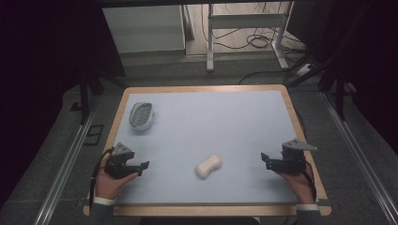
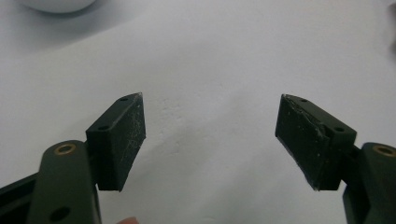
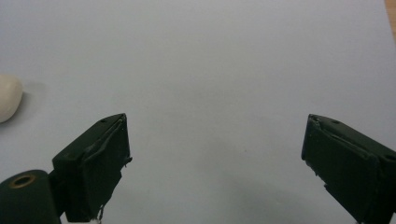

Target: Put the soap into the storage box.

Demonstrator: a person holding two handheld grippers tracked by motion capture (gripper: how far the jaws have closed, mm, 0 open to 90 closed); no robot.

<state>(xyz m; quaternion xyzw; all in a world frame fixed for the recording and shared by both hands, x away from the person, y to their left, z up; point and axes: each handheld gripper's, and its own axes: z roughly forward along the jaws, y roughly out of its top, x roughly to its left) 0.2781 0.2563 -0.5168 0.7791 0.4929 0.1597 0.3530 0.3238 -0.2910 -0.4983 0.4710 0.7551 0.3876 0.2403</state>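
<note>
Soap bar point(image 1: 209, 166): cream-white, plain, unpatterned.
Soap dish point(image 1: 141, 115): pale grey-white rim, darker grey ribbed inside marked with parallel lines.
Table mat point(image 1: 220, 122): pale blue-grey, uniform.
Table edge point(image 1: 202, 88): light wood tone.
Left gripper point(image 1: 143, 166): black, grey plate on top; brass-coloured rivets.
Right gripper point(image 1: 265, 159): black, grey plate on top.
Sleeve cuffs point(image 1: 104, 201): white.

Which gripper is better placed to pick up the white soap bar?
Probably either; the soap bar lies about midway between them. The left gripper is slightly nearer, with open jaws facing it. The right gripper is open too.
</note>
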